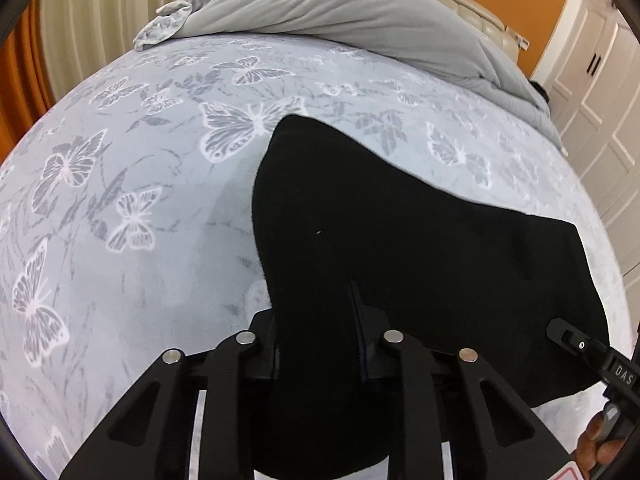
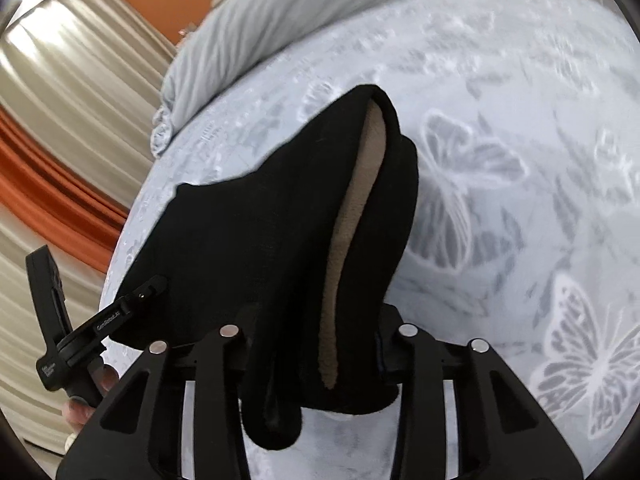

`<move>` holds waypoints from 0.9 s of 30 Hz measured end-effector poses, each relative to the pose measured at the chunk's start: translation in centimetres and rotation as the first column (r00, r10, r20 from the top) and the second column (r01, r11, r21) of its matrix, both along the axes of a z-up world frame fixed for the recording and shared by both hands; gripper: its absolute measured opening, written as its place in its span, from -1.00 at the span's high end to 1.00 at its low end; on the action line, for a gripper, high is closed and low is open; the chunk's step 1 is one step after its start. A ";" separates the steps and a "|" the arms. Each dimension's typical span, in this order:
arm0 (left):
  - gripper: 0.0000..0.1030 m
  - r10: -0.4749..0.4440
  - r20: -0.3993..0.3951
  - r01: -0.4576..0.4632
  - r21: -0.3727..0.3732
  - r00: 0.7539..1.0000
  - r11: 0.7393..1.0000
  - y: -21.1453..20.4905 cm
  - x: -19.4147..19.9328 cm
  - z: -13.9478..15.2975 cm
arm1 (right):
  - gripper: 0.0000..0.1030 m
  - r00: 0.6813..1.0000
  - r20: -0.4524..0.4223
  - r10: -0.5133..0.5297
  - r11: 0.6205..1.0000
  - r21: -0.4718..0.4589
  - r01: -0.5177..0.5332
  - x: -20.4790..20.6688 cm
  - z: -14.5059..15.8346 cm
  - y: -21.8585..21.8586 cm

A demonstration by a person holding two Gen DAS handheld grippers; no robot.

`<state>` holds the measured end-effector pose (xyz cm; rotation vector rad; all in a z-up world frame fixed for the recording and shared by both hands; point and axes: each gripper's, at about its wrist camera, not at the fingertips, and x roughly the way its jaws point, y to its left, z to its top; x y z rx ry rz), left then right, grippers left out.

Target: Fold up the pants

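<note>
The black pants [image 1: 400, 240] hang lifted above the bed, held at both ends. My left gripper [image 1: 320, 344] is shut on one edge of the pants; the cloth drapes between its fingers and hides the tips. My right gripper [image 2: 316, 344] is shut on the other edge, where the brown fleecy lining [image 2: 352, 232] of the pants [image 2: 256, 248] shows in an open fold. The right gripper's tip also shows in the left wrist view [image 1: 568, 334] at the right, and the left gripper shows in the right wrist view [image 2: 152, 286] at the left, both on the cloth.
The bed has a pale blue sheet with white butterflies [image 1: 140, 208] [image 2: 520, 160]. A grey duvet [image 1: 340, 12] is heaped along the far side. Cream and orange curtains [image 2: 60, 140] hang at the left; white cupboard doors [image 1: 600, 92] stand at the right.
</note>
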<state>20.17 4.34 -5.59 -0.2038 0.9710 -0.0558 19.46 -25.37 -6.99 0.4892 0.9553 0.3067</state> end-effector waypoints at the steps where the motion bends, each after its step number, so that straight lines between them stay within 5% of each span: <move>1: 0.59 0.000 0.002 0.000 -0.006 1.000 1.000 0.0 -0.1 0.4 | 0.32 1.000 0.013 0.004 1.000 0.012 -0.004 -0.1 0.6 0.2; 6: 0.63 -0.012 0.025 0.013 -0.037 1.000 0.999 0.6 -1.8 3.3 | 0.30 0.999 0.028 0.036 0.999 0.017 -0.037 -1.5 2.9 0.5; 8: 0.60 -0.015 0.030 0.017 -0.038 0.999 0.999 1.3 -2.7 3.9 | 0.13 0.999 -0.023 0.033 0.999 -0.029 -0.033 -1.0 1.2 0.4; 11: 0.45 -0.033 -0.091 0.029 -0.038 0.995 0.999 2.3 -1.9 1.0 | -0.17 0.985 -0.174 -0.015 0.997 -0.071 0.002 0.2 -3.2 -1.0; 12: 0.45 -0.018 -0.149 0.010 -0.056 0.989 0.998 2.7 -1.4 -0.6 | -0.16 0.985 -0.169 -0.036 0.999 -0.025 0.033 0.1 -3.3 -1.7; 14: 0.42 -0.001 -0.117 -0.007 -0.070 0.993 0.997 2.9 -1.8 -0.4 | -0.17 0.992 -0.100 -0.072 0.995 -0.083 0.064 -0.3 -1.0 -1.7; 16: 0.38 -0.036 -0.088 0.037 0.005 0.995 0.999 1.7 -1.7 0.6 | -0.28 0.999 -0.020 -0.045 0.990 -0.134 0.042 -0.7 0.5 -1.1; 21: 0.11 0.003 -0.103 -0.003 0.003 0.995 1.000 2.1 -1.8 -0.3 | -0.34 0.994 -0.073 -0.077 0.983 -0.169 0.064 -0.3 -0.9 -1.3; 24: 0.04 0.063 0.022 -0.063 -0.037 0.998 0.997 4.0 -2.7 2.7 | -0.34 0.999 -0.010 -0.043 0.983 -0.180 0.041 -0.7 0.1 -1.1; 26: -0.32 0.102 0.121 -0.100 -0.017 0.987 0.995 4.7 -3.5 5.1 | -0.28 0.998 0.045 -0.033 0.983 -0.182 0.041 -0.6 0.8 -0.9; 27: -0.33 0.114 0.148 -0.115 0.000 0.982 0.993 4.9 -3.6 5.6 | 0.04 0.997 0.068 -0.028 0.981 -0.188 0.041 -0.4 1.0 -0.7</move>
